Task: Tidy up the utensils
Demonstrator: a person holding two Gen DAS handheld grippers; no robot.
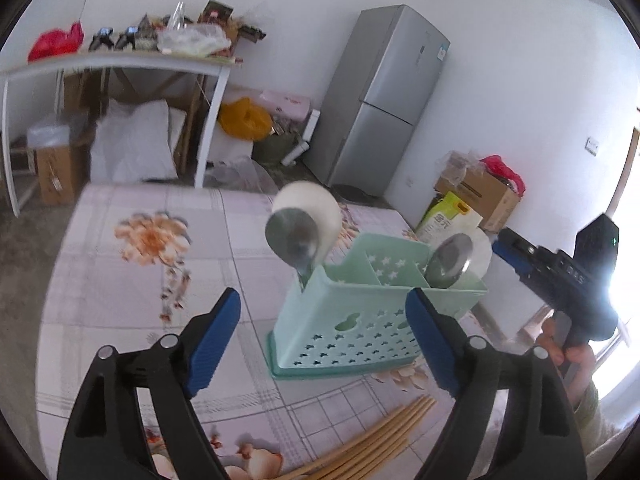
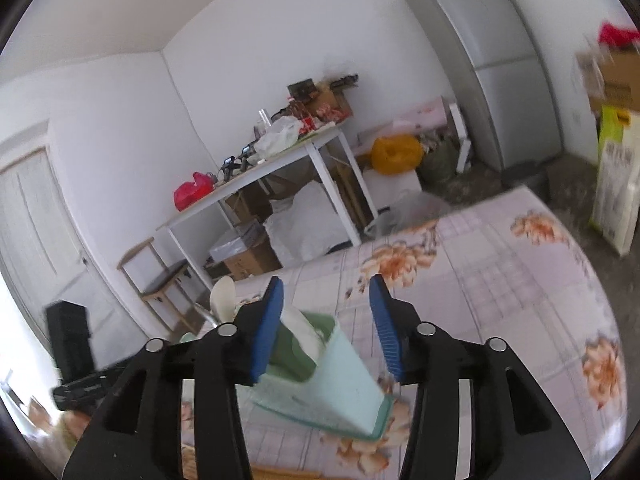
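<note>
The left gripper [image 1: 324, 334] is wide open and holds nothing. Just ahead of it stands the mint green plastic holder with star holes [image 1: 352, 320], with metal spoons [image 1: 294, 240] and white spoons standing in it. The light wooden chopsticks [image 1: 376, 440] lie below its blue pads. Bare flowery tablecloth [image 1: 132, 280] spreads to its left, up to the far table edge. The right gripper [image 2: 326, 330] is half open and empty, and the holder sits right under it, near its left pad.

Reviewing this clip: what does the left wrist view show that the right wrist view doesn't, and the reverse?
Left wrist only: two metal spoons standing in the holder, the bundle of chopsticks lying on the cloth, and the right gripper seen from outside.

Right wrist only: a white door and a low wooden stool.

Both: the green utensil holder, the floral tablecloth, the fridge and the cluttered white side table. Each view shows its own gripper open and empty.
</note>
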